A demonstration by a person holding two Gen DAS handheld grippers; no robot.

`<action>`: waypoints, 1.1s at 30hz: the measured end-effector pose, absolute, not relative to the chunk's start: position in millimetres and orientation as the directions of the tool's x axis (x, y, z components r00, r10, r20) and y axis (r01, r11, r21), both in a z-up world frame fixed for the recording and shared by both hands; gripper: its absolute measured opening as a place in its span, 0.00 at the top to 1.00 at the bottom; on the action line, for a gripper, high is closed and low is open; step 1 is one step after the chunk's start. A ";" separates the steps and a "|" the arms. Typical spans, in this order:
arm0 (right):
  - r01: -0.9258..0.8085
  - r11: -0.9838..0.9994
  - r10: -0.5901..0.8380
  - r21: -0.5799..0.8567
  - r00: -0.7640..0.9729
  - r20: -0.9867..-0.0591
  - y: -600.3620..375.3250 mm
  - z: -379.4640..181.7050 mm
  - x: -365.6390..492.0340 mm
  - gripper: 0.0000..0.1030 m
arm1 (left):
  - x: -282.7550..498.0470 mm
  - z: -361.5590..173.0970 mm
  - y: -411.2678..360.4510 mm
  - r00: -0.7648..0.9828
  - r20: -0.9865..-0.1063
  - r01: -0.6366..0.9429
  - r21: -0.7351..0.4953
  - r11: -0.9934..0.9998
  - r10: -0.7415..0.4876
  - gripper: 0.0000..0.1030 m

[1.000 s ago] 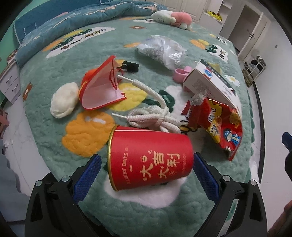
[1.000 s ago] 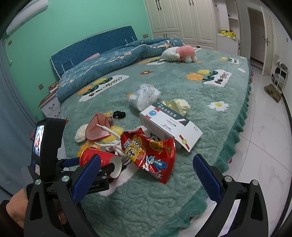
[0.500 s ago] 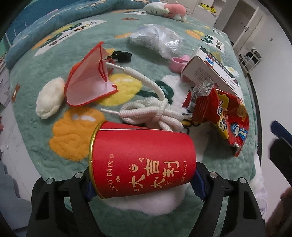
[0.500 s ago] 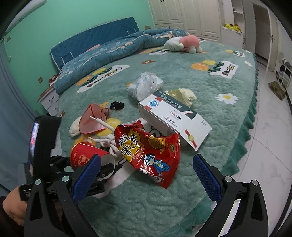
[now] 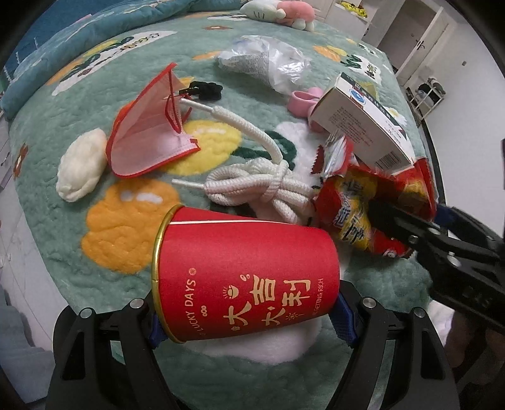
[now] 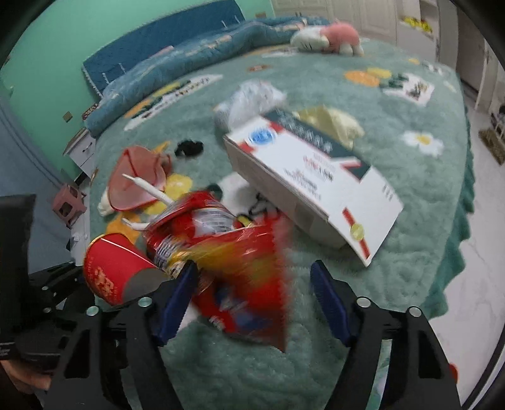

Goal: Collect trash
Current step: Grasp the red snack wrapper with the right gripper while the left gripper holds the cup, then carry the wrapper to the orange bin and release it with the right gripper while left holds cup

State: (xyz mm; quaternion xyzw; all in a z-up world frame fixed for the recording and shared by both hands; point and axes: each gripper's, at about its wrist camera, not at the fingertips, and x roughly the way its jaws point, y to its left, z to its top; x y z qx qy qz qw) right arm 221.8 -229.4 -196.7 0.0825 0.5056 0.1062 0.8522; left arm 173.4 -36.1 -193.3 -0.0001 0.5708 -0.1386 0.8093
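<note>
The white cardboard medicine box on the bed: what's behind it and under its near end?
Behind the white cardboard medicine box lie a crumpled clear plastic bag and a yellow wrapper. Its near end overlaps the red foil snack bag; the bedspread beneath is hidden.

Bed (image 6: 394, 195) fills most of the scene under a fluffy green flower-print spread, with a blue quilt (image 6: 195, 60) bunched at the far end below a blue padded headboard (image 6: 157, 34) on a mint-green wall (image 6: 63, 41). White nightstand (image 6: 80, 148) far left beside the bed, white wardrobe doors (image 6: 347, 12) along the far wall. Pale glossy tile floor (image 6: 473, 271) on the right; light is even.
</note>
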 end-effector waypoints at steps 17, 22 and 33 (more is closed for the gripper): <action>-0.174 0.942 0.336 0.288 0.483 -0.809 -225.1 -169.4 198.9 0.85 | 160.3 -171.4 -36.7 0.354 -0.906 0.241 -0.153 0.958 -0.233 0.24; -0.197 0.937 0.349 0.288 0.521 -0.778 -226.2 -141.0 172.4 0.85 | 143.6 -150.7 -35.9 0.395 -0.886 0.249 -0.149 0.957 -0.241 0.24; -0.188 0.954 0.299 0.233 0.604 -0.739 -240.6 -104.4 110.2 0.85 | 102.8 -114.7 -53.9 0.463 -0.840 0.322 -0.136 0.937 -0.282 0.24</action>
